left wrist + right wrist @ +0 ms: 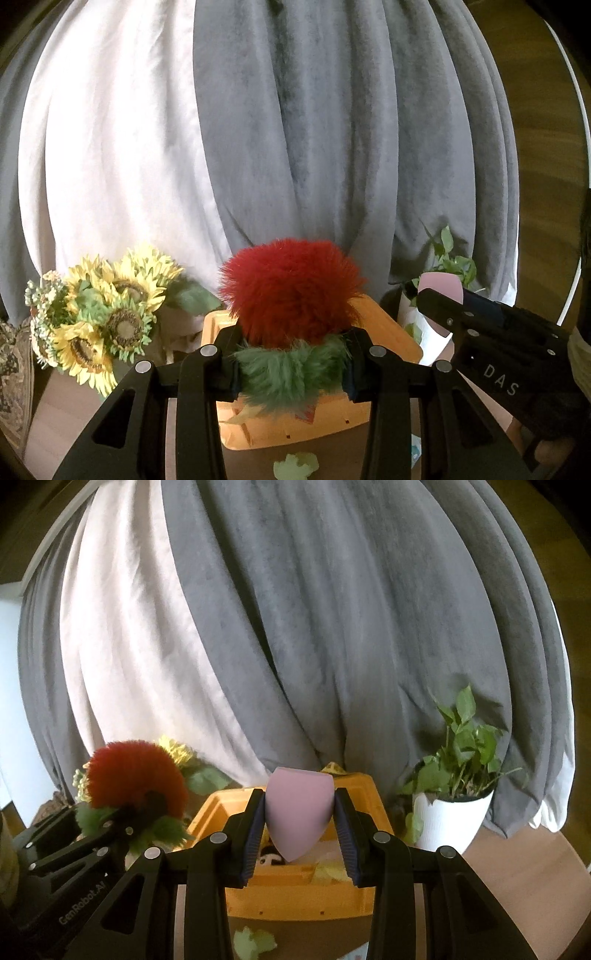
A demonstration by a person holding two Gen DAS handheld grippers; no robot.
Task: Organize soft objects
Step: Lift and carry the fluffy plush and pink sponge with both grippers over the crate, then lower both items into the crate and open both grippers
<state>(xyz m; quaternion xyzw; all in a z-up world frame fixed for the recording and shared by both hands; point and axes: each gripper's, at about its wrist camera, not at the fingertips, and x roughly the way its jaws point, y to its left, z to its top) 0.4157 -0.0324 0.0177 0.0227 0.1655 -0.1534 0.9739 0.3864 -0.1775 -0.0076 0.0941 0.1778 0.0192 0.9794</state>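
Above the orange bin point(295, 897), the left gripper point(291, 369) clamps a red-and-green fluffy toy point(291, 291) while the right gripper point(299, 834) squeezes a pink sponge point(297, 812); neither is dropped in yet, and a pale green piece point(255, 941) lies before the bin.

Curtains, flowers and a potted plant behind the work area

Grey curtains point(369, 627) hang in heavy folds across the back, with a white curtain point(122, 147) between them at the left. A bunch of sunflowers point(107, 314) stands at the left on the brown table point(517, 867). At the right, a leafy green plant point(461, 746) grows in a white ribbed pot point(447, 819).
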